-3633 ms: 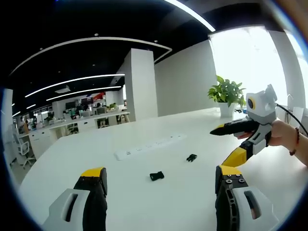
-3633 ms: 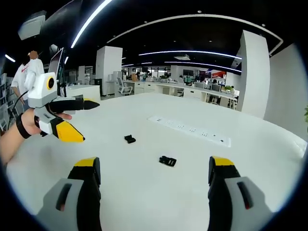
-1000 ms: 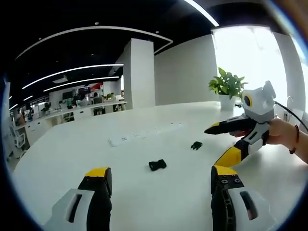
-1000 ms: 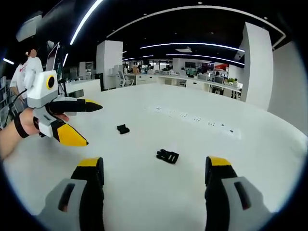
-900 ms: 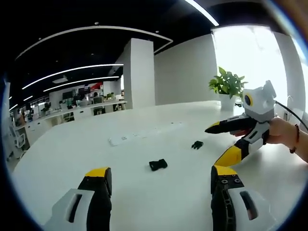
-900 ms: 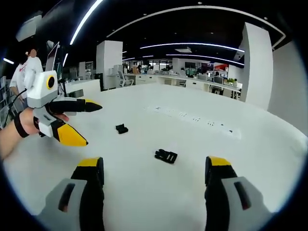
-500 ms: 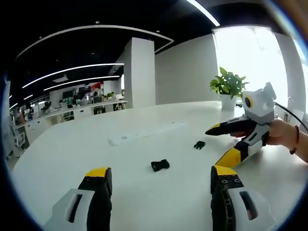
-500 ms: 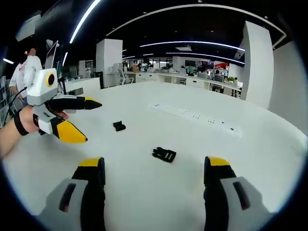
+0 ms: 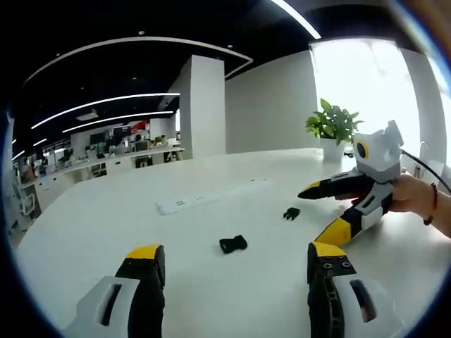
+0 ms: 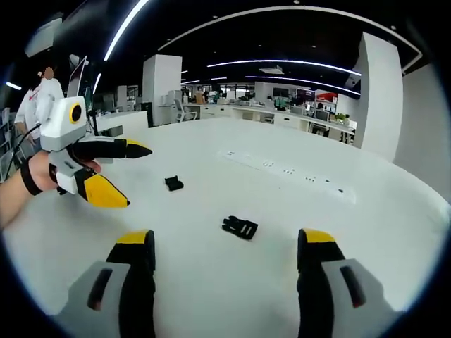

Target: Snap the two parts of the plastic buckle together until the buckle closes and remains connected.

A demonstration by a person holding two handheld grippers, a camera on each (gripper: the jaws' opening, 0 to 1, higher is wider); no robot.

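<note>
Two black buckle parts lie apart on the white table [image 9: 106, 232]. The socket part [image 9: 232, 244] rests just beyond my left gripper [image 9: 235, 255], which is open and holds nothing. The pronged part [image 9: 291, 212] lies farther right, near the open right gripper [image 9: 313, 215] held in a hand. In the right gripper view the pronged part [image 10: 239, 227] sits just ahead of my open right gripper [image 10: 225, 239]. The socket part [image 10: 173, 184] lies farther back left, beside the open left gripper [image 10: 137, 176].
A long white power strip [image 9: 211, 197] [image 10: 289, 172] runs across the table behind the parts. A potted plant [image 9: 332, 130] stands at the table's far edge by the window. Office desks and a white pillar [image 9: 206, 116] fill the background. A person [image 10: 39, 98] stands far left.
Both views have drifted slightly with the hands. The two buckle parts lie where they were on the table, and both grippers stay open.
</note>
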